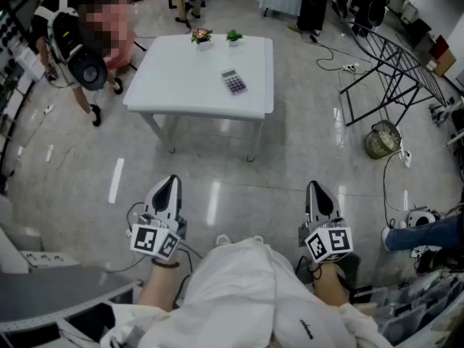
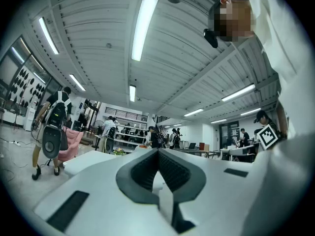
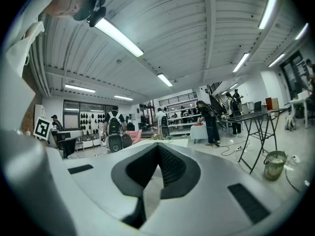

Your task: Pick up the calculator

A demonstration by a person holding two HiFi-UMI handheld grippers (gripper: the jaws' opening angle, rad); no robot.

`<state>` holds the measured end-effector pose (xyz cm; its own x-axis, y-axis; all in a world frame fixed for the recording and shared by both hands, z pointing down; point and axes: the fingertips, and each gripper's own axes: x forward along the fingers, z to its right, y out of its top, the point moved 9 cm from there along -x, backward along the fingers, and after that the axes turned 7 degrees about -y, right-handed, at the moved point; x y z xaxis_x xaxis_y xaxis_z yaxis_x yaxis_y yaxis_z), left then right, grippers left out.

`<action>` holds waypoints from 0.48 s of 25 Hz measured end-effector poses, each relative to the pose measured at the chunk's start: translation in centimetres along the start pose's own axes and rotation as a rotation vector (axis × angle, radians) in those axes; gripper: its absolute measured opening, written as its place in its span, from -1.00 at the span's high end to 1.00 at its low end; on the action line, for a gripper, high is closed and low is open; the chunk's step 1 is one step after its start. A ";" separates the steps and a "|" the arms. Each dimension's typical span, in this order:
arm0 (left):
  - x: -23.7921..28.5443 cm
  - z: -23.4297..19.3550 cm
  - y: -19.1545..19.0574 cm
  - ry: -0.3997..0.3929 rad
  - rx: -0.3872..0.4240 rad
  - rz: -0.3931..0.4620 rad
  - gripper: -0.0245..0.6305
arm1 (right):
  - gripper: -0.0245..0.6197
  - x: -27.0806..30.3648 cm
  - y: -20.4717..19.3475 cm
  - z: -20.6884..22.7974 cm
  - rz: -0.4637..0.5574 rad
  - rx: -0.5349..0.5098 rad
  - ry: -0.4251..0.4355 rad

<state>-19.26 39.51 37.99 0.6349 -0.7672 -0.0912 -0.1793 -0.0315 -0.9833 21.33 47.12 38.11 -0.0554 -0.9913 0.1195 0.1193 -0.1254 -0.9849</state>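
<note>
A grey calculator (image 1: pixel 233 82) lies flat on the white table (image 1: pixel 181 96), right of the table's middle. My left gripper (image 1: pixel 168 185) and right gripper (image 1: pixel 317 191) are held low near my body, well short of the table, both pointing toward it. Each has its jaws closed together with nothing between them. In the left gripper view my left gripper (image 2: pixel 158 151) shows closed tips and the table's near edge (image 2: pixel 81 162) beyond. In the right gripper view my right gripper (image 3: pixel 158 147) is likewise shut; the calculator is hidden in both gripper views.
Two small potted plants (image 1: pixel 201 37) (image 1: pixel 233 36) stand at the table's far edge. A person with a backpack (image 1: pixel 80 42) stands left of the table. A black metal rack (image 1: pixel 391 71), a round basket (image 1: pixel 382 139) and cables lie on the floor at right.
</note>
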 end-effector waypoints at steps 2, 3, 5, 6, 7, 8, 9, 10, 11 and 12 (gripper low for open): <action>0.1 0.1 0.2 0.000 -0.003 0.004 0.88 | 0.87 0.0 0.3 0.0 0.003 0.000 0.006; 0.1 0.2 0.3 -0.001 -0.003 0.006 0.88 | 0.87 -0.1 0.4 0.0 0.003 0.002 0.009; 0.1 0.2 0.4 -0.003 0.000 0.008 0.88 | 0.87 -0.1 0.4 -0.1 -0.001 0.007 0.016; 0.1 0.1 0.4 -0.004 0.002 0.008 0.88 | 0.87 0.0 0.3 -0.3 -0.001 0.006 0.021; 0.1 0.1 0.4 -0.005 0.003 0.009 0.88 | 0.87 0.1 0.2 -0.4 0.000 0.000 0.026; 0.1 0.0 0.3 -0.006 0.003 0.010 0.88 | 0.87 0.1 0.2 -0.6 -0.001 -0.010 0.029; 0.1 -0.1 0.3 -0.007 0.003 0.010 0.88 | 0.87 0.2 0.2 -0.8 -0.004 -0.024 0.031; 0.0 -0.2 0.2 -0.006 0.003 0.010 0.88 | 0.86 0.3 0.1 -1.1 -0.010 -0.039 0.037; 0.0 -0.3 0.2 -0.005 0.003 0.009 0.87 | 0.69 0.5 0.1 -1.3 -0.017 -0.052 0.044; 0.0 -0.4 0.2 -0.004 0.002 0.009 0.88 | 0.43 0.8 0.1 -1.6 -0.026 -0.060 0.052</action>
<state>-19.60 39.28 37.90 0.6363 -0.7649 -0.1007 -0.1837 -0.0234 -0.9827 19.68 46.41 37.87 -0.1089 -0.9841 0.1402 0.0576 -0.1471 -0.9874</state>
